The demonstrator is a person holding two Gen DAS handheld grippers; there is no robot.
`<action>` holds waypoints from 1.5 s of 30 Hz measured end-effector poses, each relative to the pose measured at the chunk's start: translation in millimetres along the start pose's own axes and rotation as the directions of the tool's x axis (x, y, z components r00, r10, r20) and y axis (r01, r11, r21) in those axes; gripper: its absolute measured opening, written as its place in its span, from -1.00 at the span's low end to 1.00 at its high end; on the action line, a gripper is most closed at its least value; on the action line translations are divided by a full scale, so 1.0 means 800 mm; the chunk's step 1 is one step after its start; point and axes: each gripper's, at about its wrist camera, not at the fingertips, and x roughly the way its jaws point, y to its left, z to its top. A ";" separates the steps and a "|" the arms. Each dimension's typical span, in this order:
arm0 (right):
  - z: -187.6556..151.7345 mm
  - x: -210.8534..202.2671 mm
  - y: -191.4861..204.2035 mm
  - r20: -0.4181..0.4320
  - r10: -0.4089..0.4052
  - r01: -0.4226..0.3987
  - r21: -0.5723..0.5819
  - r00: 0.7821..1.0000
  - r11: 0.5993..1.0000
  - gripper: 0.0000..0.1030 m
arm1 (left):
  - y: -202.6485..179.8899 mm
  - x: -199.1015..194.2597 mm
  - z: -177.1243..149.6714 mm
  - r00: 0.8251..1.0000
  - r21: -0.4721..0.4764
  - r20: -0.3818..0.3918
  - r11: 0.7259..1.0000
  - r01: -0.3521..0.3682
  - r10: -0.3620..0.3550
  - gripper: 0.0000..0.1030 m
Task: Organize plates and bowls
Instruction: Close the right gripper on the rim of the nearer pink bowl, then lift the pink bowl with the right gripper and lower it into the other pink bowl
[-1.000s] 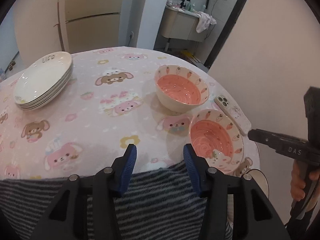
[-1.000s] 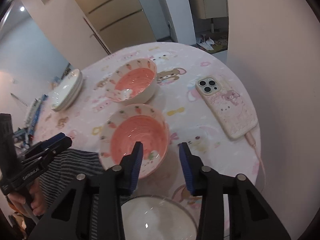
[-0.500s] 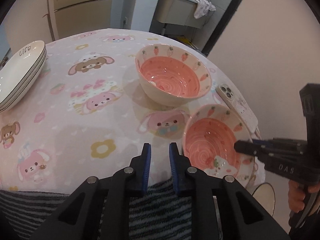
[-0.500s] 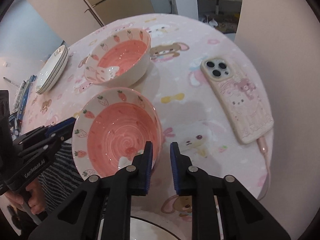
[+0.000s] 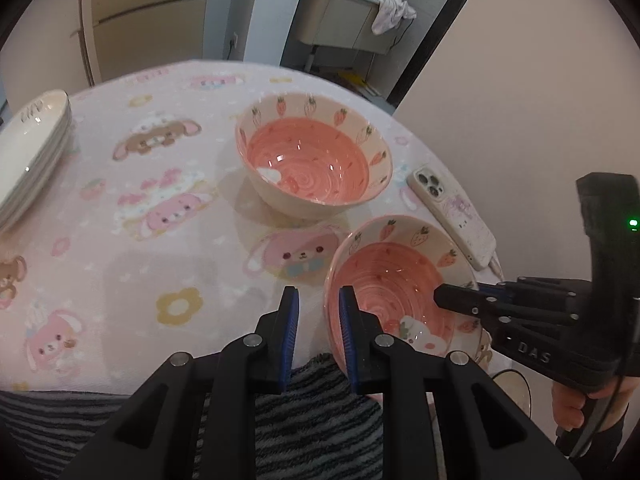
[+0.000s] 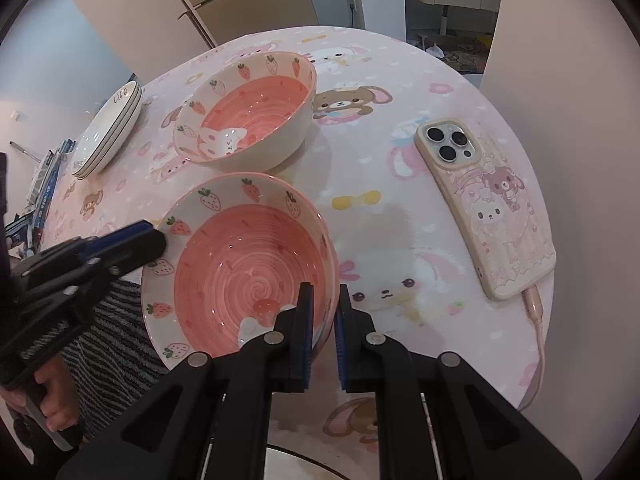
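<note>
Left wrist view: left gripper (image 5: 318,320) jaws just closing, now narrow gap, tablecloth (image 5: 160,240) visible between pads, nothing clamped. Near bowl (image 5: 384,280) left of phone (image 5: 452,216), upright, mouth up, round, no long axis; rim just beside right pad, contact unclear. Far bowl (image 5: 312,160) further left of phone, upright.

Right wrist view: right gripper (image 6: 322,308) jaws just closing, now clamped on near bowl rim, 1 pad inside, 1 outside. Plate stack (image 6: 108,132) well left of phone, flat.

Beige wall (image 5: 500,92), perhaps bathroom vanity (image 5: 340,24) beyond.
</note>
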 end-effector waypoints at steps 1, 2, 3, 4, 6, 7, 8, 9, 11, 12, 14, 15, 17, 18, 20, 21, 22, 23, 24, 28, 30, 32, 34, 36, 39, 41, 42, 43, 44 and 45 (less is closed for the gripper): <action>0.001 0.001 0.000 -0.005 0.002 -0.002 -0.002 1.000 1.000 -0.82 | 0.002 0.008 0.000 1.000 -0.013 -0.015 1.000 0.003 -0.003 -0.59; 0.002 0.002 -0.001 -0.011 0.005 -0.005 -0.003 1.000 1.000 -0.82 | 0.003 0.013 -0.002 1.000 -0.020 -0.027 1.000 0.004 -0.004 -0.59; 0.003 0.004 -0.001 -0.021 0.007 -0.007 -0.004 1.000 1.000 -0.82 | 0.005 0.022 -0.002 0.999 -0.032 -0.046 0.999 0.017 -0.018 -0.60; 0.004 0.006 -0.001 -0.027 0.009 -0.009 -0.004 1.000 1.000 -0.82 | 0.006 0.024 -0.003 0.998 -0.038 -0.057 0.999 0.025 -0.027 -0.60; 0.006 0.011 0.000 -0.043 0.007 -0.007 -0.005 0.999 1.000 -0.82 | 0.011 0.028 -0.002 0.994 -0.095 -0.083 0.993 0.069 -0.077 -0.74; 0.007 0.014 0.001 -0.048 0.006 -0.006 -0.004 0.999 1.000 -0.82 | 0.012 0.029 -0.001 0.993 -0.105 -0.087 0.992 0.067 -0.077 -0.75; 0.008 0.017 0.001 -0.054 0.006 -0.006 0.003 0.999 1.000 -0.81 | 0.010 0.030 -0.001 0.994 -0.102 -0.084 0.993 0.056 -0.065 -0.76; 0.010 0.022 0.000 -0.063 0.010 -0.009 0.019 0.998 1.000 -0.81 | 0.005 0.031 -0.002 0.997 -0.077 -0.074 0.997 0.032 -0.037 -0.78; 0.010 0.032 -0.001 -0.085 0.023 -0.019 0.051 0.996 0.999 -0.79 | -0.004 0.038 -0.007 0.997 -0.052 -0.083 0.999 -0.009 0.005 -0.78; 0.009 0.036 -0.001 -0.085 0.033 -0.028 0.060 0.996 0.998 -0.79 | -0.005 0.040 -0.008 0.996 -0.062 -0.084 0.998 -0.022 0.017 -0.78; 0.009 0.035 0.001 -0.072 0.020 -0.015 0.064 0.997 0.998 -0.79 | -0.004 0.041 -0.005 0.994 -0.079 -0.104 0.996 -0.027 0.019 -0.80; 0.009 0.033 0.003 -0.066 0.016 -0.011 0.066 0.998 0.998 -0.79 | 0.001 0.040 -0.005 0.993 -0.106 -0.114 0.994 -0.010 -0.002 -0.81; 0.009 0.031 0.003 -0.060 0.023 -0.019 0.075 0.998 0.997 -0.84 | 0.010 0.040 -0.007 0.993 -0.140 -0.118 0.990 0.013 -0.029 -0.85; 0.009 0.028 0.005 -0.062 0.027 -0.022 0.070 0.998 0.997 -0.85 | 0.013 0.039 -0.008 0.992 -0.138 -0.119 0.990 0.020 -0.037 -0.85; 0.010 0.023 0.009 -0.059 0.017 -0.014 0.057 0.998 0.998 -0.85 | 0.014 0.032 -0.009 0.993 -0.145 -0.109 0.989 0.025 -0.041 -0.85; 0.011 0.020 0.013 -0.054 0.007 -0.005 0.048 0.999 0.999 -0.85 | 0.014 0.027 -0.008 0.994 -0.148 -0.101 0.989 0.020 -0.035 -0.85; 0.012 0.017 0.017 -0.049 -0.001 0.003 0.037 0.999 0.999 -0.85 | 0.017 0.021 -0.007 0.995 -0.146 -0.094 0.989 0.015 -0.029 -0.85; 0.012 0.013 0.020 -0.042 -0.001 0.002 0.036 0.999 0.999 -0.84 | 0.015 0.015 -0.005 0.996 -0.139 -0.081 0.990 0.010 -0.022 -0.85; 0.013 0.008 0.021 -0.033 0.004 -0.003 0.041 0.999 0.999 -0.84 | 0.015 0.005 -0.002 0.998 -0.130 -0.065 0.992 0.011 -0.020 -0.85; 0.024 -0.018 0.031 0.012 0.031 -0.032 0.041 0.999 0.999 -0.85 | 0.014 -0.026 0.013 1.000 -0.132 -0.020 0.991 0.010 -0.012 -0.85; 0.036 -0.032 0.038 0.035 0.034 -0.036 0.042 0.999 0.998 -0.85 | 0.013 -0.049 0.034 1.000 -0.131 0.013 0.991 -0.008 0.010 -0.85; 0.053 -0.048 0.043 0.066 0.041 -0.044 0.040 0.997 0.998 -0.85 | 0.011 -0.068 0.049 0.998 -0.121 0.050 0.992 -0.024 0.030 -0.85; 0.072 -0.065 0.049 0.102 0.063 -0.069 0.047 0.993 0.997 -0.85 | 0.010 -0.088 0.069 0.995 -0.109 0.090 0.993 -0.037 0.047 -0.85; 0.091 -0.078 0.055 0.133 0.081 -0.088 0.047 0.988 0.995 -0.85 | 0.012 -0.104 0.091 0.991 -0.101 0.122 0.994 -0.039 0.052 -0.85; 0.119 -0.089 0.067 0.173 0.080 -0.089 0.042 0.982 0.995 -0.85 | 0.013 -0.114 0.118 0.985 -0.110 0.161 0.993 -0.040 0.058 -0.85; 0.135 -0.092 0.069 0.190 0.079 -0.088 0.044 0.979 0.995 -0.85 | 0.016 -0.116 0.127 0.983 -0.092 0.173 0.995 -0.048 0.063 -0.85; 0.142 -0.092 0.069 0.196 0.072 -0.083 0.047 0.978 0.995 -0.85 | 0.018 -0.111 0.132 0.983 -0.085 0.170 0.995 -0.049 0.063 -0.85; 0.148 -0.090 0.069 0.196 0.065 -0.077 0.050 0.978 0.996 -0.85 | 0.018 -0.105 0.134 0.984 -0.086 0.168 0.995 -0.049 0.063 -0.85; 0.154 -0.085 0.067 0.190 0.061 -0.073 0.054 0.980 0.996 -0.85 | 0.020 -0.099 0.139 0.985 -0.084 0.160 0.995 -0.050 0.063 -0.85; 0.156 -0.080 0.065 0.182 0.058 -0.070 0.057 0.981 0.996 -0.85 | 0.024 -0.089 0.141 0.987 -0.080 0.145 0.995 -0.057 0.068 -0.85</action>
